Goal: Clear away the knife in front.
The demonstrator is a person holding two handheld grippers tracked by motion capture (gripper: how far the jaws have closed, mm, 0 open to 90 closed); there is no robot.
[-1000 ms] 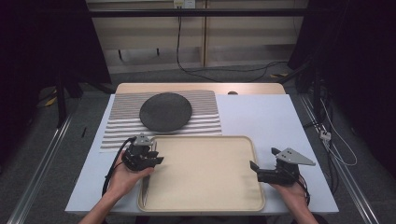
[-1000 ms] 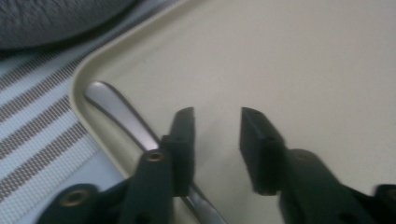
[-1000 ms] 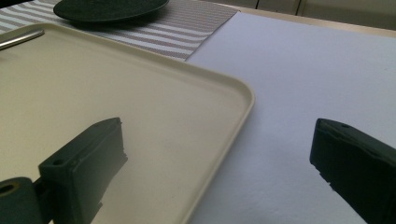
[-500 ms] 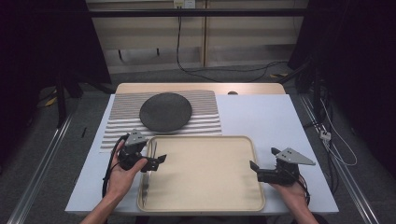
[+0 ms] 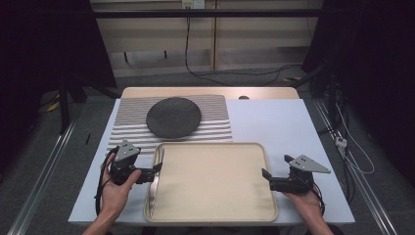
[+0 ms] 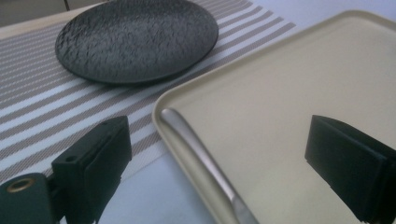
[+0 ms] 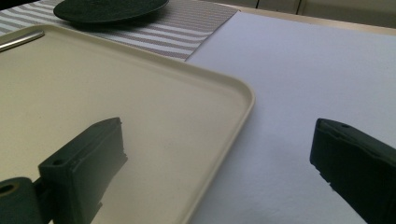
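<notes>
The left tongs (image 5: pixel 155 169) are hovering released at the left rim of the beige tray (image 5: pixel 215 215), straddling the metal utensil (image 6: pixel 205 163) lying just inside it. The right tongs (image 5: pixel 265 175) are waiting released at the tray's right rim. A grasp seems to be pending, calling for closing on the thin handle.

Pretty dim room overall, with dark curtains (image 5: pixel 44 49) hanging on both sides. The back wall (image 5: pixel 205 41) is light wood paneling with a black bar (image 5: pixel 205 13) running across it and an outlet (image 5: pixel 192 4) up top. A black cable (image 5: pixel 235 74) snakes down onto the grey floor (image 5: pixel 44 142). Metal rails (image 5: pixel 39 171) run along either side, and a white cord (image 5: pixel 350 147) trails on the right.
</notes>
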